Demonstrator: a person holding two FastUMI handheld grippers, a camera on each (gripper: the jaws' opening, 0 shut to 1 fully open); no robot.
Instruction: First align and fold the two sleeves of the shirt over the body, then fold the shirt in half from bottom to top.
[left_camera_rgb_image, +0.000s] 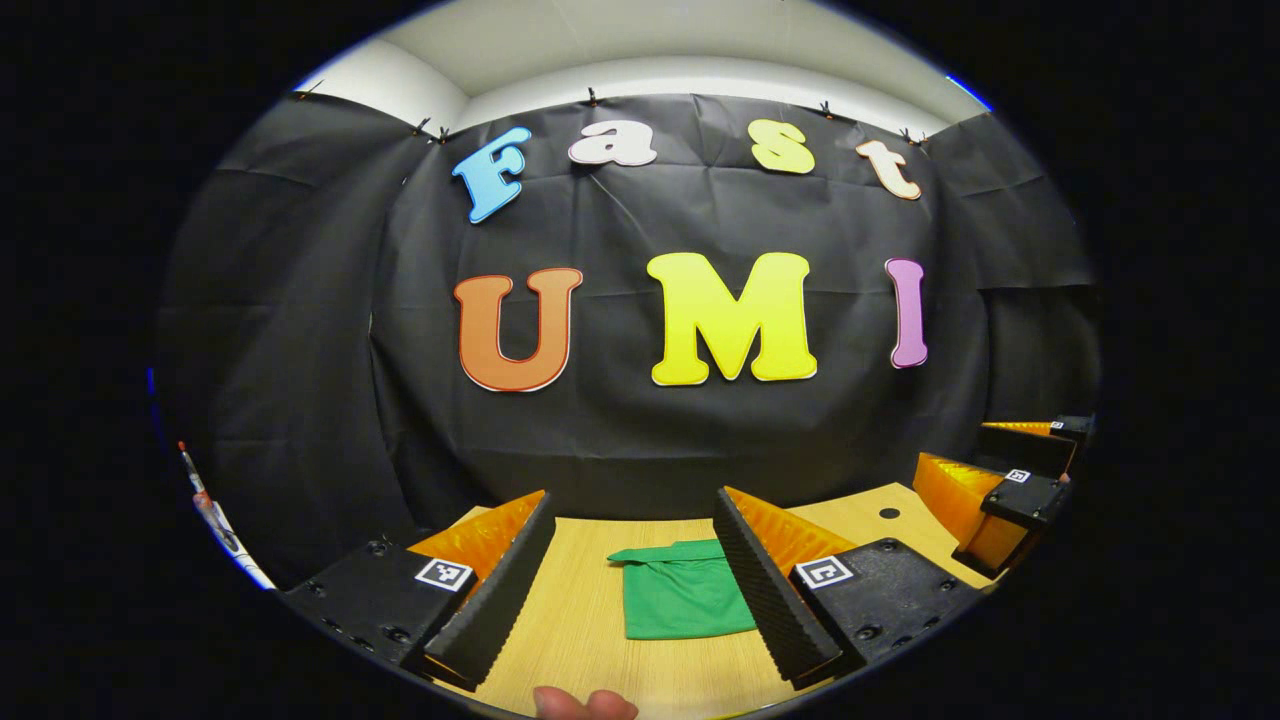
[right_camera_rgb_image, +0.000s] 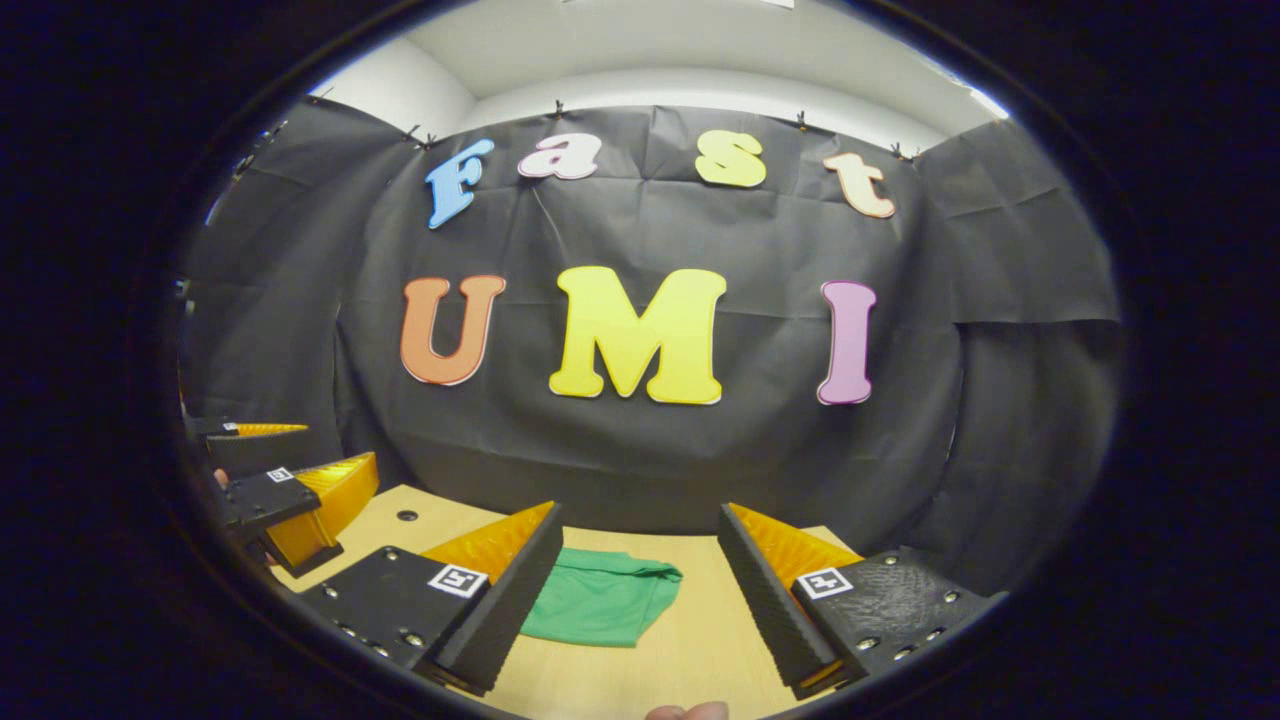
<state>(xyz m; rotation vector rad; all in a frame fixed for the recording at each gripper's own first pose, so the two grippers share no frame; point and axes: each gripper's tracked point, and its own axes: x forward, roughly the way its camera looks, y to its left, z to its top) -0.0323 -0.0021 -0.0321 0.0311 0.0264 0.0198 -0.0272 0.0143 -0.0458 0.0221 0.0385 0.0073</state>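
A green shirt (left_camera_rgb_image: 680, 598) lies flat on the wooden table (left_camera_rgb_image: 575, 640) as a compact rectangle, and no sleeve sticks out from it. In the left gripper view it sits between the open fingers of my left gripper (left_camera_rgb_image: 632, 500), partly hidden behind the right-hand finger. My right gripper (left_camera_rgb_image: 990, 468) hovers open at the far right, apart from the cloth. In the right gripper view the shirt (right_camera_rgb_image: 600, 600) shows between the open fingers of my right gripper (right_camera_rgb_image: 640, 512), its left part covered by the left-hand finger. My left gripper (right_camera_rgb_image: 300, 458) stands open at the far left. Both grippers are above the table and hold nothing.
The black cloth wall (left_camera_rgb_image: 640, 440) closes the table's far edge just behind the shirt. A small dark hole (left_camera_rgb_image: 889, 513) marks the tabletop right of the shirt. A person's fingertip (left_camera_rgb_image: 585, 705) shows at the bottom edge of each view.
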